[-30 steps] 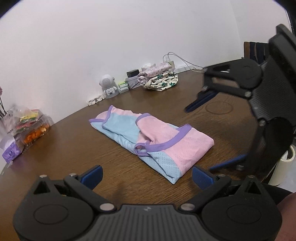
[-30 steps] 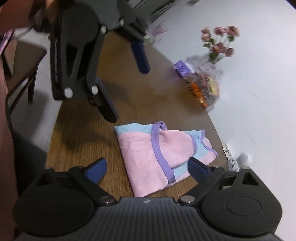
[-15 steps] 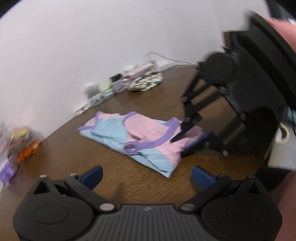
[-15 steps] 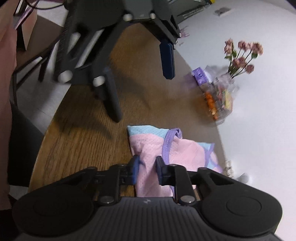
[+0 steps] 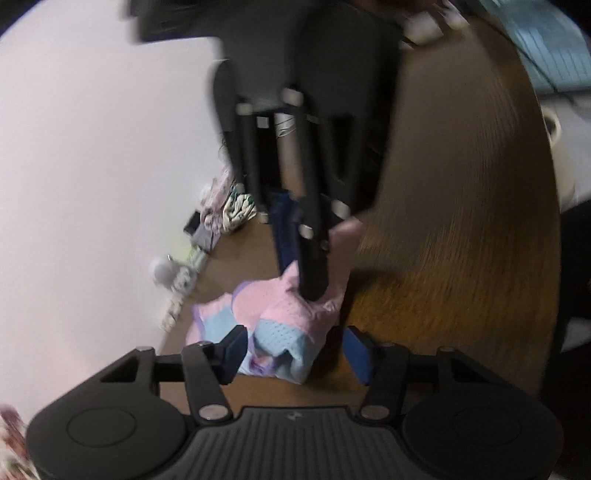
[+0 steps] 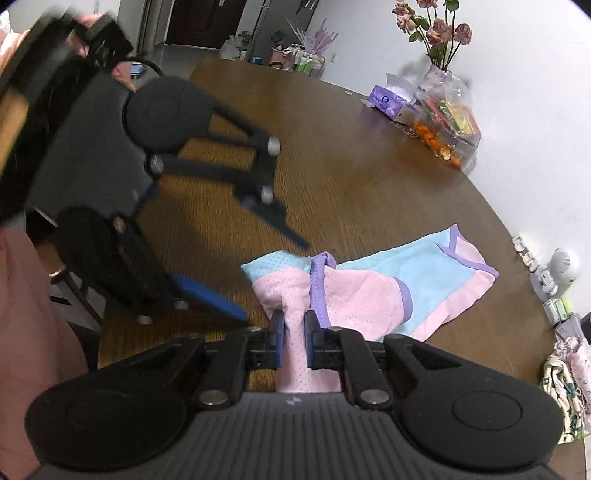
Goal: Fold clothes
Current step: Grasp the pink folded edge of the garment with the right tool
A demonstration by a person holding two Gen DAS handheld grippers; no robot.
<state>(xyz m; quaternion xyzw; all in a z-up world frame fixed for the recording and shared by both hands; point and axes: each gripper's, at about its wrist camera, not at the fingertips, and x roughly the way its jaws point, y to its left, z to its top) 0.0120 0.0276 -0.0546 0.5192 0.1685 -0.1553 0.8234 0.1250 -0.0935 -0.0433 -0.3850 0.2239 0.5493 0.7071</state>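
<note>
Right gripper [image 6: 293, 328] is clamped tight on a pink bunch of the little garment [image 6: 376, 291], and that end is lifted off the brown table [image 6: 332, 155]; the rest of the pink, blue and purple cloth lies flat to the right; left gripper [image 5: 291, 349] is loose, its blue fingers [image 5: 232, 349] have just been closing, the near blue corner sits between them, and they do not seem to press on it.

Around the cloth: a vase of pink flowers [image 6: 439, 33], a purple tissue box [image 6: 388, 99] and a clear bag of snacks [image 6: 448, 125] stand at the far right edge by the wall; a small white toy [image 6: 557, 267] and a pile of folded clothes [image 6: 565, 384] sit further right.

From the right wrist the table shows sharp and wide, with the left tool big and blurry on the left; from the left wrist everything is smeared, and the dark right tool hangs in the middle and hides much of the far table.
</note>
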